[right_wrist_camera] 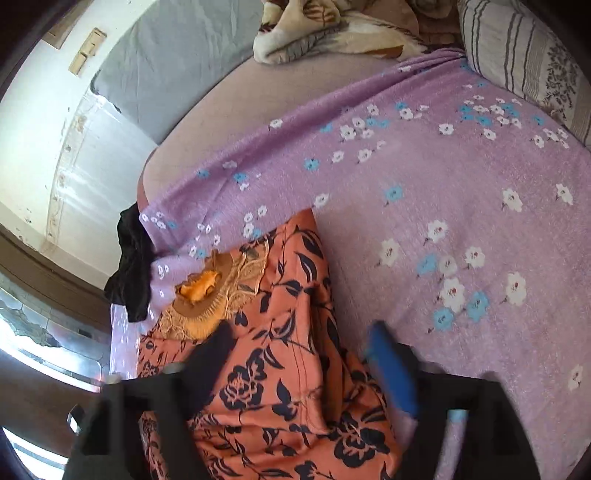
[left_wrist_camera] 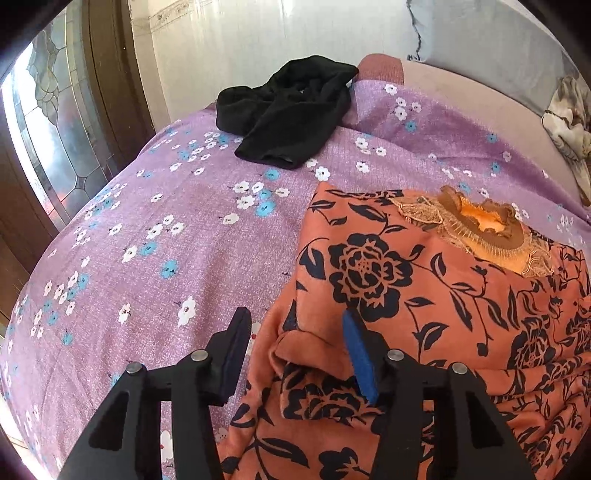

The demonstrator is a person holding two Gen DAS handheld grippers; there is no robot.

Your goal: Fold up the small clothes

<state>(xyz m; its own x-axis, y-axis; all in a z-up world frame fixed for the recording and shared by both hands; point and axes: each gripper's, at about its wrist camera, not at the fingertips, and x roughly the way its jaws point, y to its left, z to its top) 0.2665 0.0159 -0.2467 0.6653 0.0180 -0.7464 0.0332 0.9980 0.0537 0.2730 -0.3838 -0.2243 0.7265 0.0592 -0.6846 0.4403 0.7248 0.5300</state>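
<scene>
An orange garment with a black flower print point(left_wrist_camera: 424, 295) lies on the purple flowered bedsheet point(left_wrist_camera: 166, 229), its embroidered neckline point(left_wrist_camera: 484, 229) at the far end. My left gripper point(left_wrist_camera: 295, 328) is open over the garment's near left edge, where a folded sleeve sits between the fingers. In the right wrist view the same garment point(right_wrist_camera: 280, 332) lies under my right gripper point(right_wrist_camera: 299, 336), which is open and straddles its right side. A crumpled black garment point(left_wrist_camera: 291, 107) lies at the sheet's far edge; it also shows in the right wrist view point(right_wrist_camera: 133, 266).
A striped pillow point(right_wrist_camera: 524, 62) and a beige flowered blanket point(right_wrist_camera: 332, 33) sit at the head of the bed. A wooden door with patterned glass point(left_wrist_camera: 55, 129) stands left of the bed. Purple sheet point(right_wrist_camera: 461, 221) spreads to the right of the garment.
</scene>
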